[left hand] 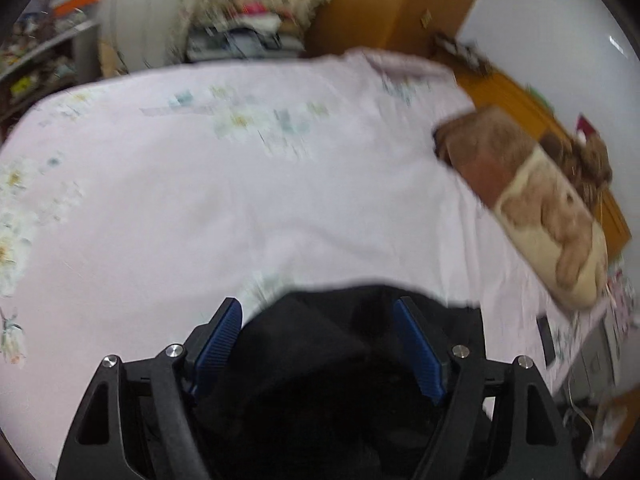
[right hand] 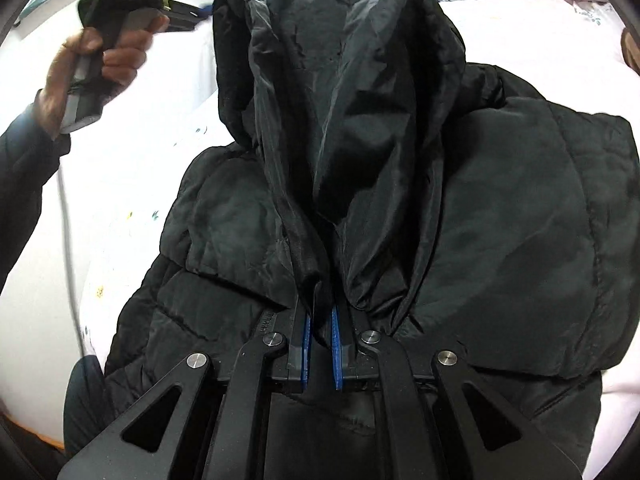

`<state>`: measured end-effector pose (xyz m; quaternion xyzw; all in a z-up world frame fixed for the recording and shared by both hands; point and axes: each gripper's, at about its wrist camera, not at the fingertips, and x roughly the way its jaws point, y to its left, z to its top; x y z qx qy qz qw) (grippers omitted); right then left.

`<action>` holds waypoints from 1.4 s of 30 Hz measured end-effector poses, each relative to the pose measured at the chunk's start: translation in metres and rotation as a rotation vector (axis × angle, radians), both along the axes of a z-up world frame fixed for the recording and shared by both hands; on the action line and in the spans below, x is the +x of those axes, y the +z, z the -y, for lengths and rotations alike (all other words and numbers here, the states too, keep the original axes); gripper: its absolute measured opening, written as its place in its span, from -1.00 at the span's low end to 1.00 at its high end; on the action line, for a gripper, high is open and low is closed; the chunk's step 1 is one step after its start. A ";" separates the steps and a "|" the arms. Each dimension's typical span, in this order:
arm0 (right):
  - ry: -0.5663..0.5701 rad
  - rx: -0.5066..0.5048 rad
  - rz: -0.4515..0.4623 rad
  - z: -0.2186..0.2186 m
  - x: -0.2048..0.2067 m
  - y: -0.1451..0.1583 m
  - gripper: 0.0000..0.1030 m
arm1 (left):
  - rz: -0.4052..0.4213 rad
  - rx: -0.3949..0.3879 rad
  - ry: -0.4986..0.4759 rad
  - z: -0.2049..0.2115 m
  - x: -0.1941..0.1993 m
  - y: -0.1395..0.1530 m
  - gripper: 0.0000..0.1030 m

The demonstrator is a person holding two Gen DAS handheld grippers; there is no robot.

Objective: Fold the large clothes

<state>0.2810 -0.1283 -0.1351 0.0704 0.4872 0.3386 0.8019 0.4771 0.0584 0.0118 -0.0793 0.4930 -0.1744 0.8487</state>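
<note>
Pinching the black jacket (right hand: pixel 400 208) tight, the right gripper (right hand: pixel 321 344) holds on while the left gripper (left hand: pixel 318 344) stands wide apart above the bed (left hand: pixel 200 200).

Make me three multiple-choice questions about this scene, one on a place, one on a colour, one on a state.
1. Where does the jacket lie?
A. on the bed
B. on a chair
C. on the floor

2. What colour are the pads of the left tongs?
A. red
B. blue
C. green

3. How do the right tongs stand?
A. wide open and empty
B. shut on the jacket
C. shut on a pillow

A: pale bed sheet surrounds it. B: both pads show blue. B: black fabric is pinched between them.
</note>
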 end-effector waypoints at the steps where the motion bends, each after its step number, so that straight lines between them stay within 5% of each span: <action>1: -0.001 -0.002 -0.003 0.002 0.001 0.000 -0.84 | 0.001 0.012 -0.022 0.003 -0.006 -0.005 0.40; 3: -0.001 -0.006 -0.004 0.008 0.008 0.002 -0.84 | 0.041 0.058 -0.049 0.004 -0.030 -0.013 -0.13; 4: -0.003 -0.005 -0.005 0.008 0.008 0.002 -0.84 | 0.065 0.074 -0.050 0.002 -0.044 -0.015 -0.57; 7: -0.028 -0.002 -0.006 0.012 0.007 0.008 -0.82 | 0.135 0.028 -0.022 -0.022 -0.097 -0.017 -0.76; 11: -0.094 0.049 -0.007 0.022 -0.003 0.032 -0.47 | 0.224 -0.010 0.034 -0.053 -0.177 -0.024 -0.76; 13: -0.126 0.076 -0.005 0.031 -0.008 0.044 -0.07 | 0.197 -0.018 0.077 -0.068 -0.203 -0.041 -0.75; 18: -0.212 0.155 -0.015 0.048 -0.019 0.071 -0.05 | 0.049 -0.054 0.199 -0.101 -0.247 -0.091 -0.56; 21: -0.245 0.196 -0.063 0.048 -0.020 0.075 -0.04 | 0.027 -0.097 0.238 -0.111 -0.268 -0.094 -0.53; 28: -0.307 0.165 -0.167 0.028 -0.021 0.051 -0.04 | 0.154 -0.179 0.272 -0.115 -0.287 -0.044 -0.47; 33: -0.347 0.132 -0.137 0.022 -0.017 0.050 -0.04 | 0.287 -0.172 0.222 -0.103 -0.268 -0.014 0.02; 40: -0.469 0.143 -0.216 0.041 -0.002 0.021 -0.04 | -0.011 -0.135 0.173 -0.068 -0.245 -0.116 0.01; 42: -0.488 0.144 -0.227 0.040 0.005 0.012 -0.04 | -0.038 -0.133 0.182 -0.060 -0.242 -0.131 0.01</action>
